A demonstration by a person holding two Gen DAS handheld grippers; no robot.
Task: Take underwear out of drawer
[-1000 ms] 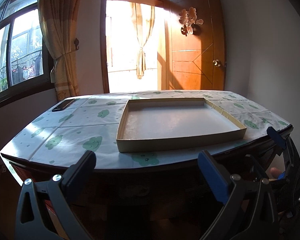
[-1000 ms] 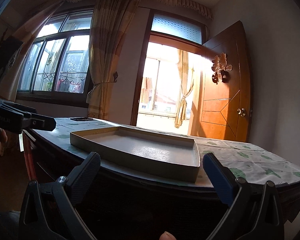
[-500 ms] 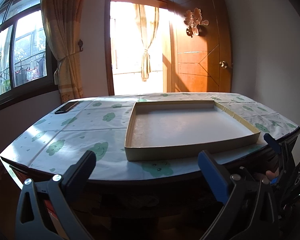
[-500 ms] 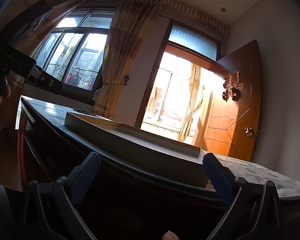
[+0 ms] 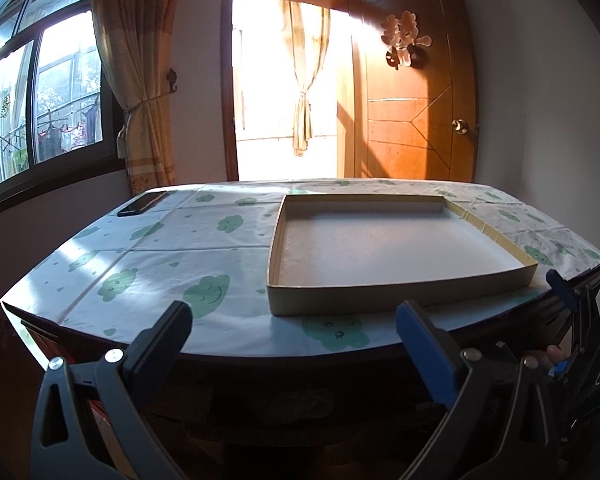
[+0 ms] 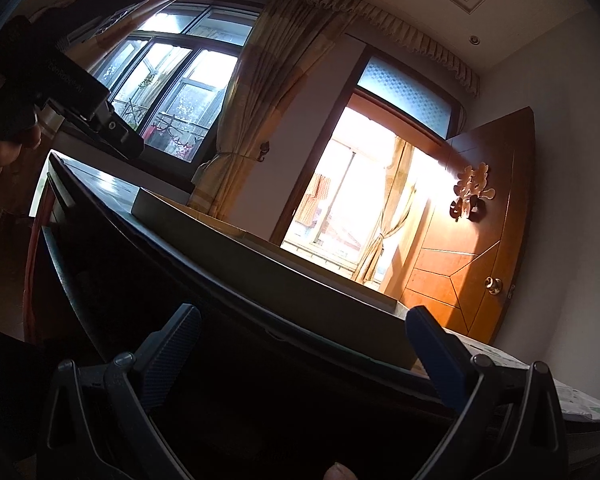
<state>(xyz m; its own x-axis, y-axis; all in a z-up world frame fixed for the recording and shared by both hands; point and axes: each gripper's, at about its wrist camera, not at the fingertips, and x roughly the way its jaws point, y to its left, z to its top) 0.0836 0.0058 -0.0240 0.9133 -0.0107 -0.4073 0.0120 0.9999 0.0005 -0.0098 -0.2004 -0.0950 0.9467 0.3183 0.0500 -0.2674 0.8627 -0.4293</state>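
Note:
My left gripper (image 5: 292,326) is open and empty, held in front of the table's near edge. The table front below it (image 5: 300,400) is dark; I cannot make out a drawer or any underwear. My right gripper (image 6: 304,334) is open and empty, low and tilted, close against the dark table front (image 6: 220,360). It also shows at the right edge of the left wrist view (image 5: 568,292). The left gripper's body shows at the upper left of the right wrist view (image 6: 72,92).
A shallow empty cardboard tray (image 5: 400,292) lies on the table, which has a cloth with green cloud prints (image 5: 160,256). A dark phone (image 5: 142,203) lies at the far left corner. Behind are a window, curtains and an open wooden door (image 5: 416,80).
The right gripper has dropped below the table edge and tilted upward, closer to the dark front. The left gripper has shifted left and slightly up. Both stay open.

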